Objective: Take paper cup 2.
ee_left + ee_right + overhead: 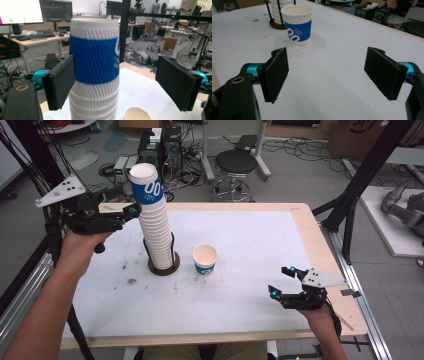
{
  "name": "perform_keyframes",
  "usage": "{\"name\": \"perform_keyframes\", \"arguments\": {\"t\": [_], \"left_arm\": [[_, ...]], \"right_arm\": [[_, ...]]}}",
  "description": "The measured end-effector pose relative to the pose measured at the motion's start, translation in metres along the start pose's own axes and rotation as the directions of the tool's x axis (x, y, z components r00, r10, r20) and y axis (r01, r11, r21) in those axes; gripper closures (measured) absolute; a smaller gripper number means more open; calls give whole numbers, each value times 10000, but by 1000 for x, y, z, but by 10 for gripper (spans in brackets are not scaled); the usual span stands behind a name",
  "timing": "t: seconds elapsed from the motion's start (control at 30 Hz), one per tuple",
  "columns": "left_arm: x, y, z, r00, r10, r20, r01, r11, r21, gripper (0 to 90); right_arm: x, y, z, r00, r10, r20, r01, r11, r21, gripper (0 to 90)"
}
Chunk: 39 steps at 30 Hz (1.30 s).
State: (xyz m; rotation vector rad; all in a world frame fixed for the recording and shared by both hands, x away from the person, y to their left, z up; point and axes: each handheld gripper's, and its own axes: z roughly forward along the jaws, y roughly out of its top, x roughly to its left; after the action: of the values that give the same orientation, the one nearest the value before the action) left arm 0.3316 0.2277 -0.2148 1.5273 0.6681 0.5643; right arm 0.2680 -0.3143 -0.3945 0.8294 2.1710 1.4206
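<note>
A tall stack of white ribbed paper cups (pixel 156 230) stands in a black wire holder on a round brown base (pixel 163 268), left of the table's middle. Its top cup (pixel 148 187) has a blue band and sits raised above the rest. My left gripper (pixel 134 211) is level with that top cup on its left side. In the left gripper view the top cup (pixel 95 60) stands between the open jaws (pixel 118 82), close by the left pad (pixel 61 82), with a wide gap to the right pad (pixel 175 82). A single blue-banded cup (pixel 205 259) (pixel 298 25) stands upright beside the holder. My right gripper (pixel 281 280) (pixel 329 72) hovers open over the table's near right, with nothing in it.
The white table top (pixel 250 245) has a wooden rim. Behind it are a black stool (pixel 235 165), computer boxes (pixel 160 147) and cables on the floor. Black frame posts (pixel 360 185) stand at both sides. A second cup's rim (pixel 137 113) shows low in the left gripper view.
</note>
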Motion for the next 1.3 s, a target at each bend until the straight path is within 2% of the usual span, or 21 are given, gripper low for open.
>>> {"name": "perform_keyframes", "arguments": {"t": [0.1,0.37,0.6,0.73,0.93,1.3], "left_arm": [[3,9,7,9998,111,-192,-107,9997,219,168],[13,25,26,9988,-39,-478,62,9988,483,168],[14,30,44,9994,-80,-340,105,9972,747,168],[14,28,53,9993,-130,-354,163,9955,935,173],[17,26,56,9991,-18,-428,60,9951,985,271],[17,27,55,9993,49,-381,-14,9957,929,281]], "right_arm": [[0,0,0,10000,7,-2,-7,10000,-2,201],[0,0,-1,10000,2,10,-2,10000,-49,201],[0,-1,-1,10000,15,-13,-15,10000,-12,202],[0,-1,-2,10000,75,-35,-75,10000,-8,201],[-1,-1,-4,10000,71,-15,-71,10000,-34,201],[-1,-1,-4,10000,64,-12,-64,10000,-27,202]]}}
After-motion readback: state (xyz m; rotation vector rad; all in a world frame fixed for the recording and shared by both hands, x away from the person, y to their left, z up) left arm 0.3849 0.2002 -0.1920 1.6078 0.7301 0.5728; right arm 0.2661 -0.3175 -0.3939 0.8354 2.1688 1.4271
